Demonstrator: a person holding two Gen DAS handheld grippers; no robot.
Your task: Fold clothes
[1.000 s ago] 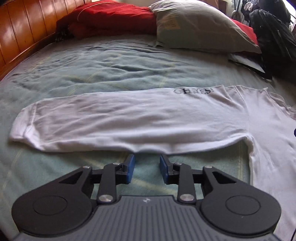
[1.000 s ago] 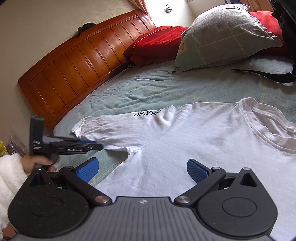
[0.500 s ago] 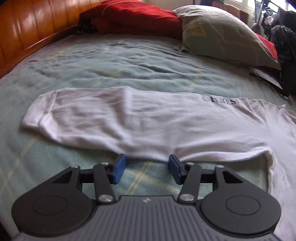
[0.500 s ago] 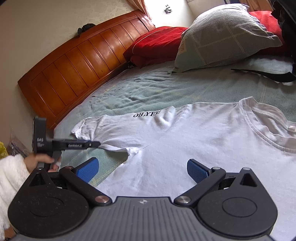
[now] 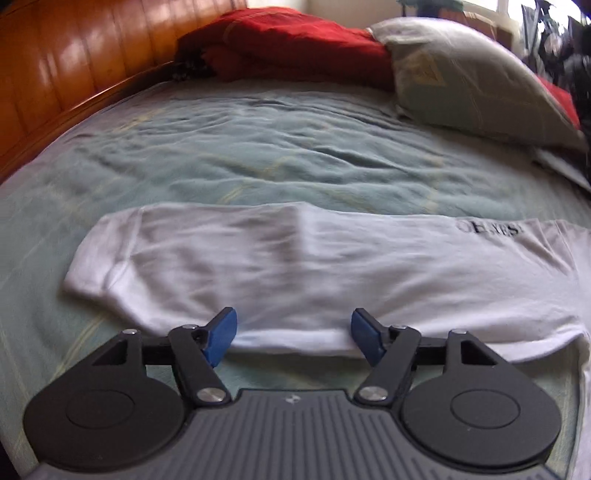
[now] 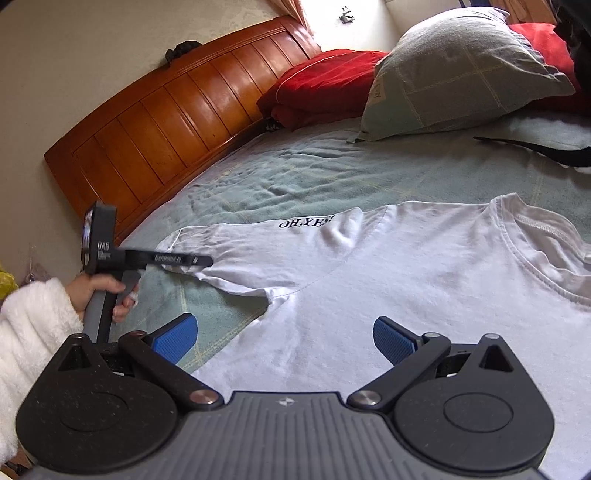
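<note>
White T-shirt (image 6: 406,288) lies flat on green bedspread (image 5: 258,155), one side folded over; left gripper (image 5: 293,334) jaws, just opening, straddle the folded edge without pinching, probably lining up a grasp; right gripper (image 6: 282,334) spread, empty, above the shirt.

Daylight enters from a window (image 5: 509,14) at one o'clock in the left wrist view, blown out to white. That view is softly blurred throughout, worst on the white shirt (image 5: 314,266), whose print smears. The wooden headboard (image 5: 55,66) at eleven o'clock carries pale glare streaks. The right wrist view is sharper and evenly bright, with soft shadows beneath the pillow (image 6: 461,70). Both views bow strongly at the edges, curving the bed (image 6: 332,173).
</note>
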